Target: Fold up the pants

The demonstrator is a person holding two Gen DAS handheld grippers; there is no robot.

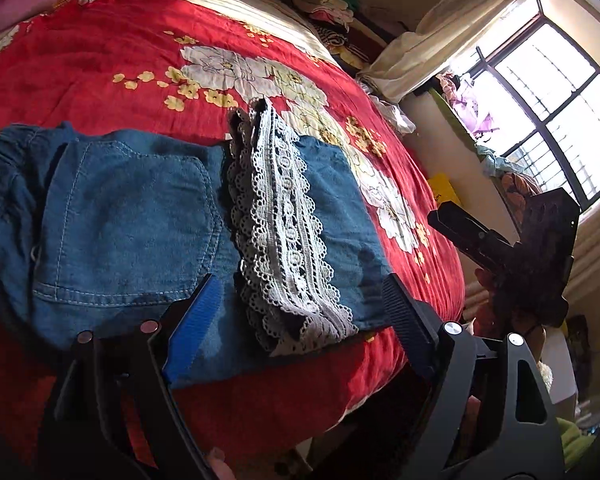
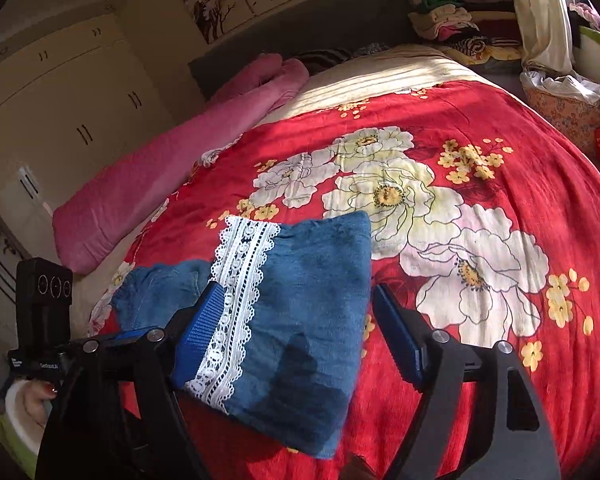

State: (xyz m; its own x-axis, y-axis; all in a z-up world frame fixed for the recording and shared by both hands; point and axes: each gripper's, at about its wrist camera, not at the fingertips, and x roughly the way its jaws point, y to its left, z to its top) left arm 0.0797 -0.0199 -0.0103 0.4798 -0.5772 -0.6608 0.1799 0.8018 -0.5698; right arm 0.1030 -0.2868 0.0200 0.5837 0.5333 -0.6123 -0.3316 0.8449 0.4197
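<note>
Blue denim pants (image 1: 128, 216) with a white lace hem band (image 1: 284, 240) lie folded on the red floral bedspread (image 1: 100, 72). The back pocket faces up at the left and the lace hem lies across the middle. My left gripper (image 1: 300, 312) is open, its fingers straddling the near edge of the pants just above them. In the right wrist view the pants (image 2: 312, 304) and lace (image 2: 236, 300) lie between the open fingers of my right gripper (image 2: 300, 320). The right gripper also shows in the left wrist view (image 1: 512, 256), off the bed's right side.
A pink blanket (image 2: 160, 168) lies along the bed's left side by the white wardrobe (image 2: 52, 100). Stacked clothes (image 2: 452, 20) sit near the headboard. A window (image 1: 552, 104) and a curtain are to the right of the bed.
</note>
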